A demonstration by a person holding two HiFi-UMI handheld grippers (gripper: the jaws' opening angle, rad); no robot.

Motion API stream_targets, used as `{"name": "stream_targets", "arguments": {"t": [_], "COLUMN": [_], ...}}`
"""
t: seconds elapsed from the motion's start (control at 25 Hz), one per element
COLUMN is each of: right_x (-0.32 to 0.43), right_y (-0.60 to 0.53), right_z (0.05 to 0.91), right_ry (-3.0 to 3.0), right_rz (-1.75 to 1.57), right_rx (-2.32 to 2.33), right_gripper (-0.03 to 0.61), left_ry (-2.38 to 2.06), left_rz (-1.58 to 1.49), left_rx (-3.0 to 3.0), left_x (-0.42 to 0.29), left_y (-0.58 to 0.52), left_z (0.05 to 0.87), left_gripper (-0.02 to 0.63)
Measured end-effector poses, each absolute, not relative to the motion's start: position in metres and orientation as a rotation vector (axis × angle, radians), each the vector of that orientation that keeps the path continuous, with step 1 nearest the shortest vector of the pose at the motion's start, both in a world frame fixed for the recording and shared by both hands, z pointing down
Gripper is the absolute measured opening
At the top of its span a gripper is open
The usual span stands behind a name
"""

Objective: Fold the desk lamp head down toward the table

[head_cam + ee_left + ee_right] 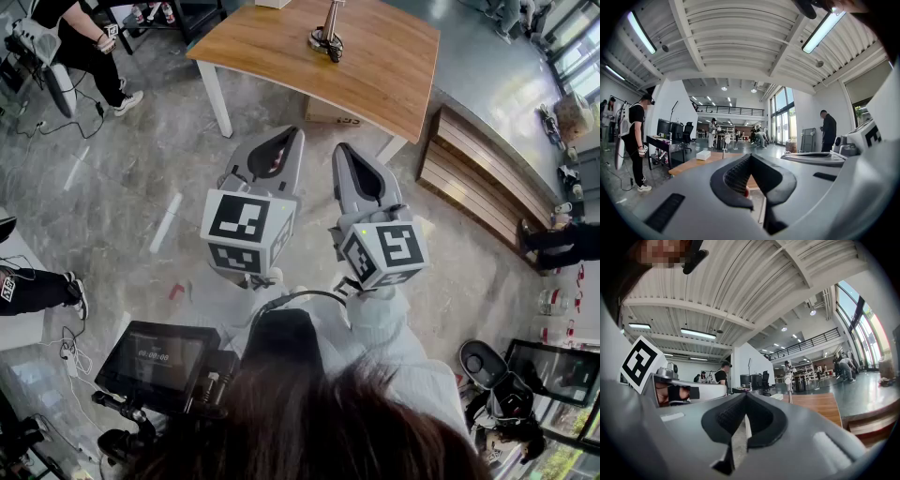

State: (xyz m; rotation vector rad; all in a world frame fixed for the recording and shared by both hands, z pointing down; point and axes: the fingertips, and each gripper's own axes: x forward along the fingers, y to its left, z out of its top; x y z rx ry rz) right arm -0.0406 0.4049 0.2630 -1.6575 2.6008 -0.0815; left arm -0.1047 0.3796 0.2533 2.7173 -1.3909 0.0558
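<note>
Bright, even indoor light throughout. Sources: ceiling tube lights (824, 29) and tall windows (783, 117), where the daylight is washed out. Head view is sharp in the centre. Polished floor (112, 187) carries pale streaky reflections, wooden surface (384, 66) is evenly lit, and hair (356, 431) at the bottom edge is dark and soft. Both gripper views: heavy fisheye, ceiling beams (691, 44) bowed, black vignette in the corners. Left hand-held gripper (751, 157) and right hand-held gripper (745, 394) sit close to the lens and look slightly soft; the background is sharper.
</note>
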Motion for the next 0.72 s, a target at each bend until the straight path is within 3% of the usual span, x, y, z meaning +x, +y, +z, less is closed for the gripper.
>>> {"name": "stream_targets", "arguments": {"t": [0.72], "right_x": [-0.022], "right_y": [0.39], "right_z": [0.257], "right_ry": [2.584], "right_rz": [-0.098], "right_rx": [-1.606], "right_gripper": [0.002], "left_ry": [-1.46], "left_rz": [0.064], "left_rx": [2.679], "left_x": [-0.093], "left_y": [0.367], "left_z": [0.255], "left_gripper": [0.003]}}
